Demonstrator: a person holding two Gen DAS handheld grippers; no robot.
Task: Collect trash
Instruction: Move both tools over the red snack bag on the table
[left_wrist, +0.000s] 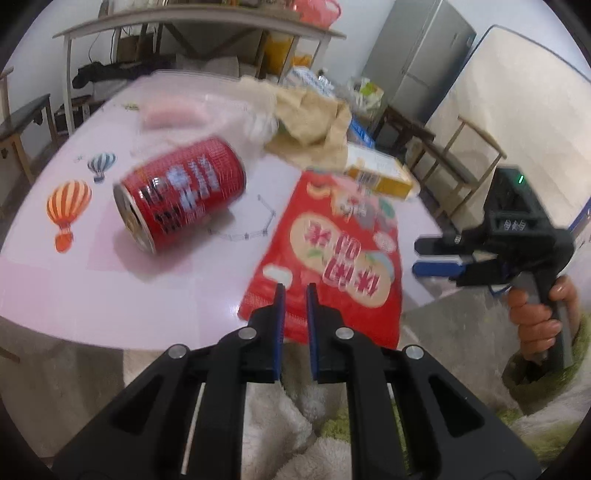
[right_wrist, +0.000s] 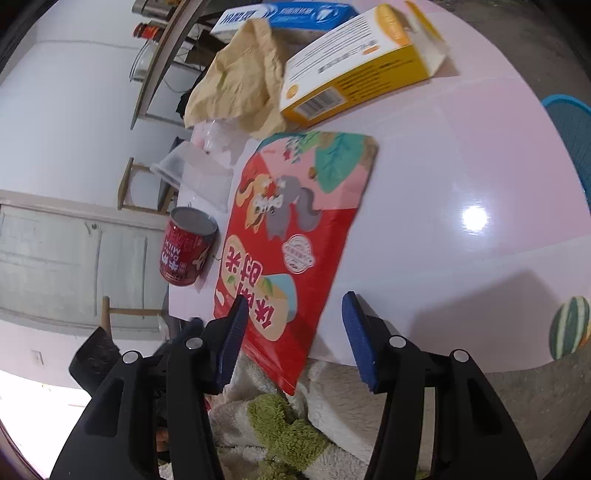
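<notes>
Because the flat red snack bag with the cartoon squirrel print (right_wrist: 291, 236) lies with its near end hanging past the edge of the glossy pink round table (right_wrist: 461, 155), it offers an edge that can be pinched without scraping the tabletop, and both tools seem placed for that. The right gripper (right_wrist: 293, 330) hovers at that overhanging end with its blue-padded jaws spread wide, one pad over the bag and the other over bare table, holding nothing. The left gripper (left_wrist: 295, 314) hangs just above the same end, its jaws drawn close but with a narrow gap between them and nothing caught there; I judge it to be waiting rather than grasping. The red cylindrical drink can (left_wrist: 181, 192) lies tipped on its side to the left of the bag, apart from it. Beyond the bag, the yellow and white cardboard box (right_wrist: 354, 70) rests beside the crumpled beige paper (right_wrist: 236, 81), with a blue and white carton (right_wrist: 288, 13) behind them. A clear plastic tub (right_wrist: 192, 173) sits overturned near the can. The bag looks like the next piece to collect.
</notes>
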